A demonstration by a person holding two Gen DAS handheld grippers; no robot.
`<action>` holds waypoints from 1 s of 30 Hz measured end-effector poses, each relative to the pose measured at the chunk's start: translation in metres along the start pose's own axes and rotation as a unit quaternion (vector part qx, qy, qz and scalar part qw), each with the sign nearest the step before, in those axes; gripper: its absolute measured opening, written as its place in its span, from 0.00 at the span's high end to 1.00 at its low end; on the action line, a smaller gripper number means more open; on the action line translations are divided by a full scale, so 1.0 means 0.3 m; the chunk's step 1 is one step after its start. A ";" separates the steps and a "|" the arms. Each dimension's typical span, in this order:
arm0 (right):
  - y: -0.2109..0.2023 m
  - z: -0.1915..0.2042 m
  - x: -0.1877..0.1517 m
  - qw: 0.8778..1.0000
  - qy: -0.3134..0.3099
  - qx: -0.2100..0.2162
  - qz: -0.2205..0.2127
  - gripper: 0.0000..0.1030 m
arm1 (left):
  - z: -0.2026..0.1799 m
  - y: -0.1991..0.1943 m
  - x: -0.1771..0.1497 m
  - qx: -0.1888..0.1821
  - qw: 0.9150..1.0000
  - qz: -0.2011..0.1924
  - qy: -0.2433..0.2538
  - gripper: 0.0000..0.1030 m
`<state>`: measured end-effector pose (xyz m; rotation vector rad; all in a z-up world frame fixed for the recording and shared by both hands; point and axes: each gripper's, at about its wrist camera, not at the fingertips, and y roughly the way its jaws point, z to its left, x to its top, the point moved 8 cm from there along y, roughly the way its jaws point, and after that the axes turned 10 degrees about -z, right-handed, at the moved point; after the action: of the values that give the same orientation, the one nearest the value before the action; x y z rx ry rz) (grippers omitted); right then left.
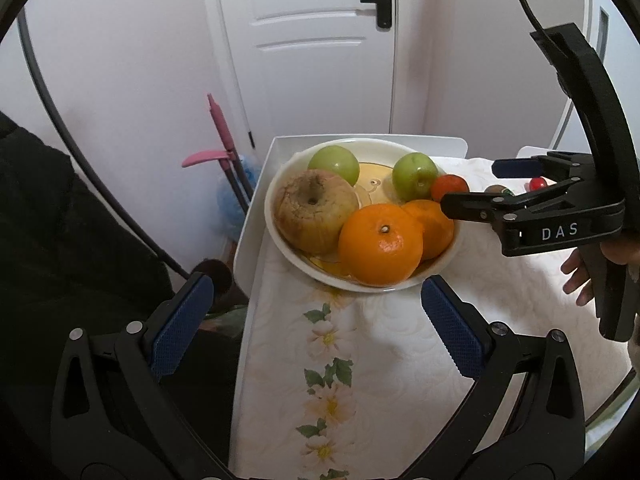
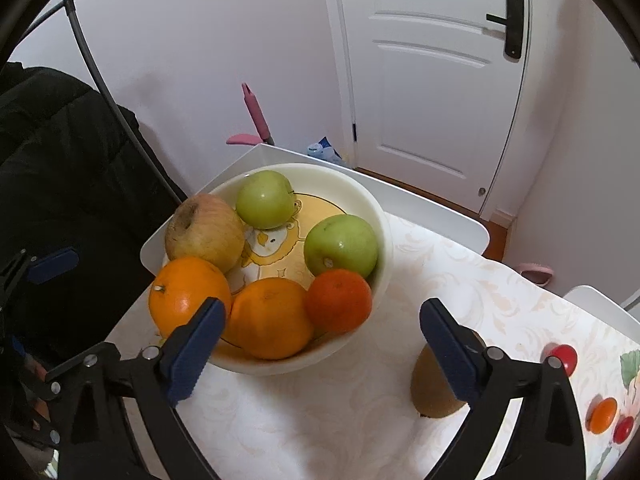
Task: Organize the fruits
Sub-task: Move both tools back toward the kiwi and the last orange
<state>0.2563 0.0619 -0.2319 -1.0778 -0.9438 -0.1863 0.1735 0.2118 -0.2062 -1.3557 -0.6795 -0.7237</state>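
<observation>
A bowl of fruit sits on a small cloth-covered table in a pale room, with two hand-held grippers hovering near it, both empty.

The table has a raised white rim and a cream cloth printed with flowers; behind it stand a white panelled door with a black handle, pale pink walls and a pink-handled broom. The cream bowl rests at the table's far left corner and holds two green apples, one wrinkled brownish apple, two oranges and a smaller, redder tangerine. A kiwi lies on the cloth beside the bowl. The left gripper and right gripper both have their jaws spread wide, grasping nothing.
</observation>
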 end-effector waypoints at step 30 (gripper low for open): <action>-0.522 -0.168 -0.038 0.990 0.085 -0.114 -0.024 0.00 | -0.218 -0.148 0.211 -0.073 0.996 -0.043 0.037 0.00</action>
<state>0.1910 -0.0606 -0.1429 -1.2285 -0.8078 -0.4269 0.1783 0.1395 -0.1356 -1.4307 -0.6378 -0.9025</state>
